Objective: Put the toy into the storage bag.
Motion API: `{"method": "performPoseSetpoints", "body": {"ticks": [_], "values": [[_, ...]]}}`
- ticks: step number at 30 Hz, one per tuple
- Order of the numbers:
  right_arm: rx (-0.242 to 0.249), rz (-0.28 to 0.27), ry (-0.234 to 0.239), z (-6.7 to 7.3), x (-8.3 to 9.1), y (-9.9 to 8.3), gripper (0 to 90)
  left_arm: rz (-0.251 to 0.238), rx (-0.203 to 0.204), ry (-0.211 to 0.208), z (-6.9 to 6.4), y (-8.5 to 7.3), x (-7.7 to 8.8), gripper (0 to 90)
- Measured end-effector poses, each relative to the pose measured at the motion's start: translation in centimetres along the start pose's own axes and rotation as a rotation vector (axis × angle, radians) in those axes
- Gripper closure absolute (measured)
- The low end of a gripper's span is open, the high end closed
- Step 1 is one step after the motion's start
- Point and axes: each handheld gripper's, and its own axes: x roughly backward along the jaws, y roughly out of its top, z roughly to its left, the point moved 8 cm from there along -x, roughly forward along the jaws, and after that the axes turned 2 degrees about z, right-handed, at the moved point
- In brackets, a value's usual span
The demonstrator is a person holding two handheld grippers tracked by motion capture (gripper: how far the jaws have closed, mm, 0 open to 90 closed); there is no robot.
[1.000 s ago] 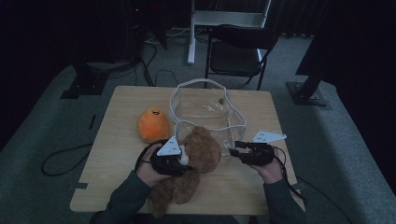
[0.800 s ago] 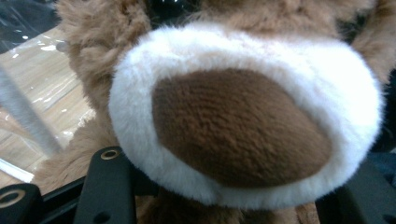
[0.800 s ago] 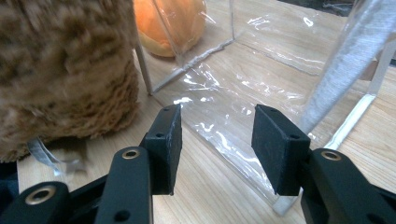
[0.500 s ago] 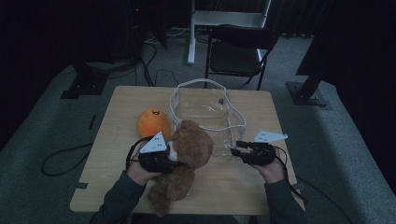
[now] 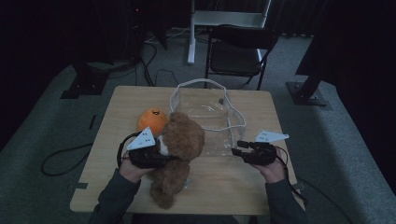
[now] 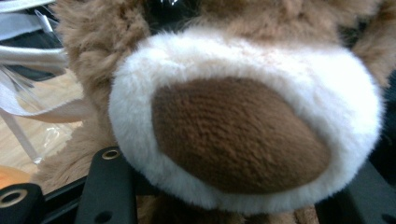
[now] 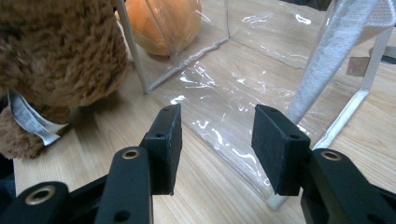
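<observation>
On the table in the high view, the left gripper [image 5: 161, 151] is pinching the teddy bear [image 5: 180, 149] just beside the clear bag [image 5: 210, 112], an orange toy [image 5: 152, 120] behind; the bear is probably going into the bag next. Along the left gripper view, its muzzle [image 6: 243, 126] is sitting between the jaws (fur hiding the pads). Across the right gripper view, the right gripper [image 7: 217, 140] is hanging spread over the bag's plastic, gripping nothing; it should grab the rim.
</observation>
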Motion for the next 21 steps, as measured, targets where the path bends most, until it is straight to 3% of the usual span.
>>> {"method": "performPoseSetpoints", "body": {"ticks": [21], "values": [[-0.02, 0.03, -0.027, -1.0, -0.2, -1.0, 54.8, -0.05, 0.027, 0.056, 2.0, 1.2, 2.2, 44.0]]}}
